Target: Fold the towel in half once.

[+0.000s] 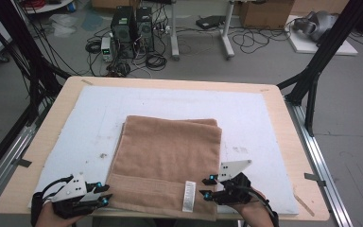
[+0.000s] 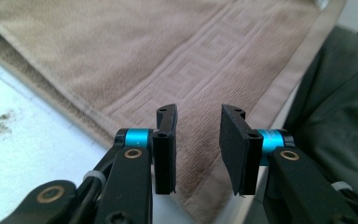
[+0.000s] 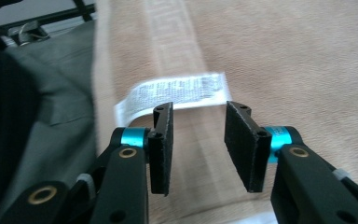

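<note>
The room is a workshop floor of grey concrete [image 1: 359, 142], strewn at the far side with black cables [image 1: 151, 59] around two dark computer towers [image 1: 132, 30]. White legs of another stand [image 1: 227, 33] rise beyond them, with cardboard boxes [image 1: 264, 13] near the back wall. Black frame struts [image 1: 319, 61] slant down at both sides of the high view.

In the middle stands the desk [image 1: 42, 142], a pale wooden top with rounded corners. A white mat [image 1: 170, 101] covers most of it, marked with a few dark smudges [image 1: 105, 155] to the left of the cloth.

On the mat lies a folded tan towel [image 1: 168, 156], its near edge along the desk's near side, between the two hands. A woven border band runs across its near end, and a white care label [image 1: 188, 195] lies flat on that band, towards the right.

The left claw [image 1: 105, 195] sits at the towel's near left corner; in the left gripper view its jaws stand apart over the border band, with nothing pinched between them. The right claw [image 1: 207, 187] rests at the towel's near right edge, just beside the label; its jaws also stand apart above the cloth, gripping nothing.
</note>
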`<action>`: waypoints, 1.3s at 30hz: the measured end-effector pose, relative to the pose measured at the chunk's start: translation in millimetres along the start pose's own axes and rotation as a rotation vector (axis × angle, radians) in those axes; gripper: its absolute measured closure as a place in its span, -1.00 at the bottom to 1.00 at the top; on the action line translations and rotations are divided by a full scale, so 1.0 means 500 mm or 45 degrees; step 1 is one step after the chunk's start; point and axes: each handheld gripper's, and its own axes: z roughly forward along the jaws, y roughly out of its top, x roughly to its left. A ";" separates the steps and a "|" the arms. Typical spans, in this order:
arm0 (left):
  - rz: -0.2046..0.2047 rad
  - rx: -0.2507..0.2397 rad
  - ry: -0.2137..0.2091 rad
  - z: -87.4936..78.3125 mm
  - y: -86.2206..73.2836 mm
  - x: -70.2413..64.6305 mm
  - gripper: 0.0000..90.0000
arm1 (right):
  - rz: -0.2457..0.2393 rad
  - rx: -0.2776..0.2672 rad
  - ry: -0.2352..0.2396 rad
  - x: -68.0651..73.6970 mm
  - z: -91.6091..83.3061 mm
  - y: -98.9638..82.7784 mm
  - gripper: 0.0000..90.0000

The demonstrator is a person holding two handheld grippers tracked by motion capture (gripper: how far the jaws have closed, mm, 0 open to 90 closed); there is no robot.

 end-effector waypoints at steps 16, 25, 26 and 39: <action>-0.060 -0.022 0.004 0.018 -0.007 0.029 0.56 | 0.072 0.050 -0.048 -0.067 0.070 0.006 0.19; -0.165 -0.143 0.177 0.035 0.096 0.130 0.41 | 0.077 0.001 -0.213 -0.147 0.018 0.059 0.16; -0.160 -0.141 0.207 0.042 0.112 0.144 0.38 | 0.101 -0.037 -0.255 -0.179 0.006 0.072 0.15; -0.288 -0.082 0.278 0.179 0.220 0.320 0.35 | 0.264 -0.053 -0.372 -0.332 0.006 0.090 0.03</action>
